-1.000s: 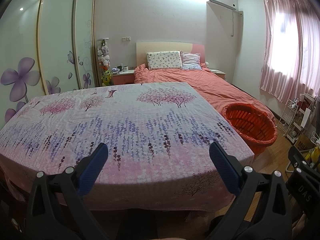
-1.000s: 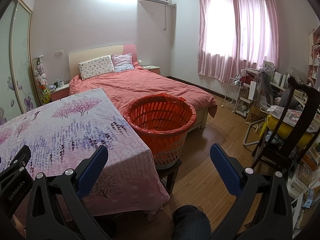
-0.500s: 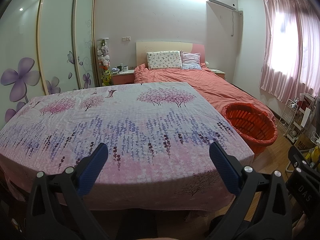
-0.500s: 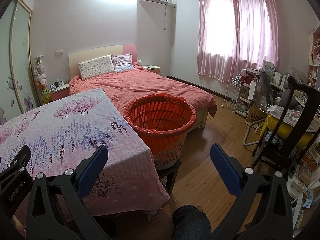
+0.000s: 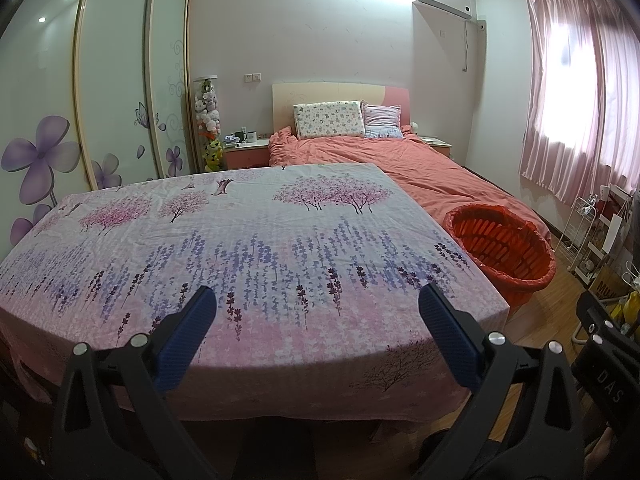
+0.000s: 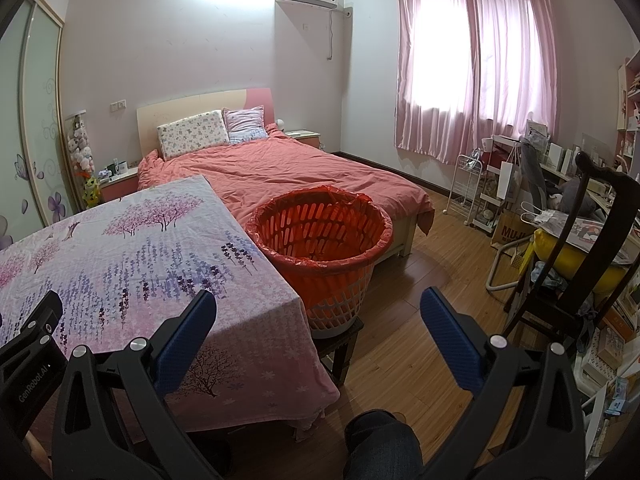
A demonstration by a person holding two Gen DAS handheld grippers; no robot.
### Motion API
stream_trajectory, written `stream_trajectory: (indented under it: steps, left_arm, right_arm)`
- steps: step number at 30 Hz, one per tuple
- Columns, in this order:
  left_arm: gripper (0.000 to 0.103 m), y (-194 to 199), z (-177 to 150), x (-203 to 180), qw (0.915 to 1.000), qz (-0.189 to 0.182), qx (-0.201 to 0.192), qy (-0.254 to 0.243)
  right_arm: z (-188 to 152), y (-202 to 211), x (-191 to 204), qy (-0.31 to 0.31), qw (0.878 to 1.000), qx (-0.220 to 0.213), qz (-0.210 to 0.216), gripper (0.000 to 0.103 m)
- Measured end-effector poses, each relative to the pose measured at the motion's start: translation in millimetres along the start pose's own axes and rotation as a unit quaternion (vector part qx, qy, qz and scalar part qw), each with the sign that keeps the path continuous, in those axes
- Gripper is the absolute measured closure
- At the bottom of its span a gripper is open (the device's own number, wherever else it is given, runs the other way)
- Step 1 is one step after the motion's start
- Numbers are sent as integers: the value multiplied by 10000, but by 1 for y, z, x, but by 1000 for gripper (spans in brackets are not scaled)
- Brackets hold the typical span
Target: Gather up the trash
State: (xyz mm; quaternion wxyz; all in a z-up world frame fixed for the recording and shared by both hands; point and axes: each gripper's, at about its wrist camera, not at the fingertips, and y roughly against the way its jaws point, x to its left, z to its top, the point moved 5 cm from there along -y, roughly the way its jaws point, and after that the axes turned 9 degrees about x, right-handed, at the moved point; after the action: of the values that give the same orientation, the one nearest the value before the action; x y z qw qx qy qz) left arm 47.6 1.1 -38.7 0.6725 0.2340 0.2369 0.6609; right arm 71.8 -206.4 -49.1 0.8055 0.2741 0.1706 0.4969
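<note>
The worktop (image 5: 248, 248), draped in a cloth printed with pink trees and purple flowers, is the landmark. No trash shows on the cloth in either view.

The left gripper (image 5: 316, 312) hangs over the worktop's near edge, jaws wide, with nothing between the blue pads (image 5: 188, 336). The right gripper (image 6: 318, 310) is off the worktop's right near corner, over the wooden floor (image 6: 408, 344), its jaws also wide and holding nothing. Part of the left gripper's black body shows at the lower left of the right wrist view, and the right gripper's body at the lower right of the left wrist view.

The basket (image 6: 320, 252), lined with a red bag, stands just beside the worktop's right edge, on a low dark stool (image 6: 340, 344). From the left wrist view it (image 5: 504, 248) sits at the worktop's far right corner. Its inside looks empty as far as the views reach.

Beyond the worktop is a bed (image 6: 288, 172) with a salmon cover and two pillows. Left of the worktop are wardrobe doors (image 5: 116, 88) with purple flowers. Well to the right of the worktop stand a dark chair (image 6: 576, 248) and pink curtains (image 6: 476, 60).

A knee (image 6: 380, 444) in dark cloth shows near the worktop's near right corner.
</note>
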Motion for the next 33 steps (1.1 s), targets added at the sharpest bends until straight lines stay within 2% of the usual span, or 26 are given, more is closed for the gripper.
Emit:
stream_trajectory:
  steps: [33]
  left_arm:
    - [4, -1, -4, 4, 10000, 3, 33, 11]
  right_arm:
    - [0, 0, 0, 2, 10000, -3, 0, 2]
